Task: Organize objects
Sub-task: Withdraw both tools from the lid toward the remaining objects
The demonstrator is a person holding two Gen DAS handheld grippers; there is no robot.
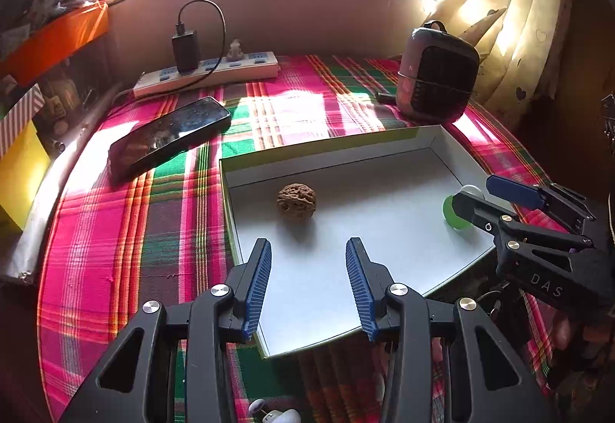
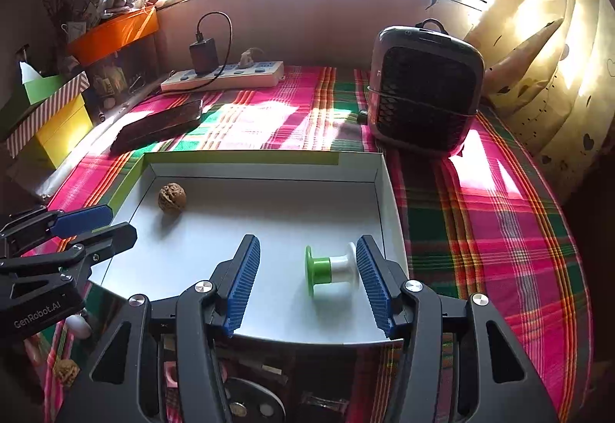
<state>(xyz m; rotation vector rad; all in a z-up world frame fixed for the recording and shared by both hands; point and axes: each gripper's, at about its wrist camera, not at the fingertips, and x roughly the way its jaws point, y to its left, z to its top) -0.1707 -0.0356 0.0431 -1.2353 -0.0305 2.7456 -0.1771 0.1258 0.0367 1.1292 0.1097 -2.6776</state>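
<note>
Objects for sorting are already partly gathered: a walnut and a green-and-white spool lie in the shallow white box. The right gripper is held with its jaws parted and empty; the spool lies on the box floor between them, toward the three o'clock pad, and whether that pad touches it cannot be told. The left gripper is likewise released and empty, with the walnut lying free at twelve o'clock beyond its tips. Judged from this, both pieces have been set down, and the withdrawal is best made straight back and upward so the round spool is not nudged into rolling. A second walnut at seven o'clock, outside the box on the plaid cloth, appears left to collect. The phone, power strip and small heater at the far side should be left undisturbed.
</note>
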